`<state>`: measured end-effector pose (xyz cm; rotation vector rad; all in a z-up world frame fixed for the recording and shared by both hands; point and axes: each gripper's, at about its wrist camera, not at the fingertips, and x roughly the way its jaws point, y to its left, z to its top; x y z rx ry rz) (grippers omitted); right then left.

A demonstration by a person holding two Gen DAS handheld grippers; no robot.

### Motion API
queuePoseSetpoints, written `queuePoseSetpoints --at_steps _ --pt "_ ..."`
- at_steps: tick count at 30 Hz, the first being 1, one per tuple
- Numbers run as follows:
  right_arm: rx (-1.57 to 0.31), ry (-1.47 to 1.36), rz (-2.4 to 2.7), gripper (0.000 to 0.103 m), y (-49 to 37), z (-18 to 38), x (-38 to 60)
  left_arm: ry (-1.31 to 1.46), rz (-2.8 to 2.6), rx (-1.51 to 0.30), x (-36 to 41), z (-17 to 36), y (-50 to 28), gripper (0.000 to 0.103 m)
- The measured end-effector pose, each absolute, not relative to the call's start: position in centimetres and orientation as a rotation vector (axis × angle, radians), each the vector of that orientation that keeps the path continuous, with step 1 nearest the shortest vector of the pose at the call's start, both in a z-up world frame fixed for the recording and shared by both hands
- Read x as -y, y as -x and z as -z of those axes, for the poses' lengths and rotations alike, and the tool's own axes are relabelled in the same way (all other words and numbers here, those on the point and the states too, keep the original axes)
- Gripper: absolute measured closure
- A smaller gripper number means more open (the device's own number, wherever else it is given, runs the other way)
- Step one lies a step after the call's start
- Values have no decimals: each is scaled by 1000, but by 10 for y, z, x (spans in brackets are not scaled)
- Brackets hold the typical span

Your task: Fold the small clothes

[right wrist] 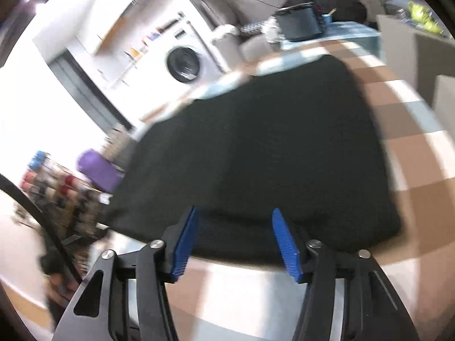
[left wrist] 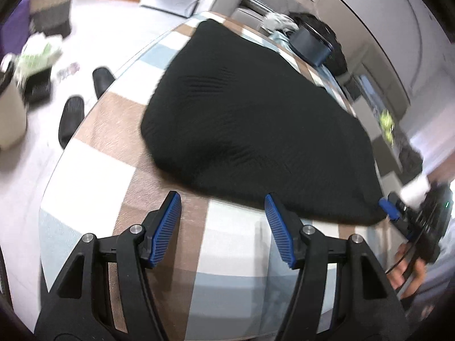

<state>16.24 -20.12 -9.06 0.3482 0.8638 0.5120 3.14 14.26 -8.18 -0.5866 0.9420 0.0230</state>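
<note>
1. The left gripper (left wrist: pixel 223 203) is closest. Its blue jaws are wide apart and hold nothing. It sits over the checked tablecloth (left wrist: pixel 233 244).
2. The right gripper (right wrist: pixel 234 220) also has wide jaws with nothing between them. Its tips are at the near edge of the black cloth (right wrist: pixel 270 147).
3. The black cloth lies spread flat on the table, folded into a blunt shape.
4. Farther back is a dark bin (right wrist: pixel 300 24).
5. A white washing machine (right wrist: pixel 186 64) stands on the floor beyond.
</note>
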Motion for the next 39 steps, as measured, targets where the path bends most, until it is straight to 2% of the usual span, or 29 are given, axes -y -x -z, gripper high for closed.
queuePoseSetpoints --at_steps 14,16,17,18,19,25,31,39 --pt "-898 -352 -533 45 -170 98 184 665 -192 -880 -167 87 -90 47" --pt "-897 -353 -526 45 -168 98 186 661 -214 -880 -168 89 -98 65" --pt "-897 -353 -521 45 -168 98 185 658 -215 -881 -168 91 -102 70" --pt "-898 -351 -515 45 -168 98 186 663 -219 -873 -170 92 -105 87" --pt "-898 -350 -511 45 -168 99 186 675 -218 -865 -172 93 -106 91" --pt "-918 -330 -486 45 -169 100 184 659 -220 -746 -172 69 -77 94" --pt "-928 -346 -491 44 -172 103 186 640 -246 -757 -177 70 -69 94" --pt "-902 -337 -516 44 -165 95 183 270 -82 -645 -108 16 -103 94"
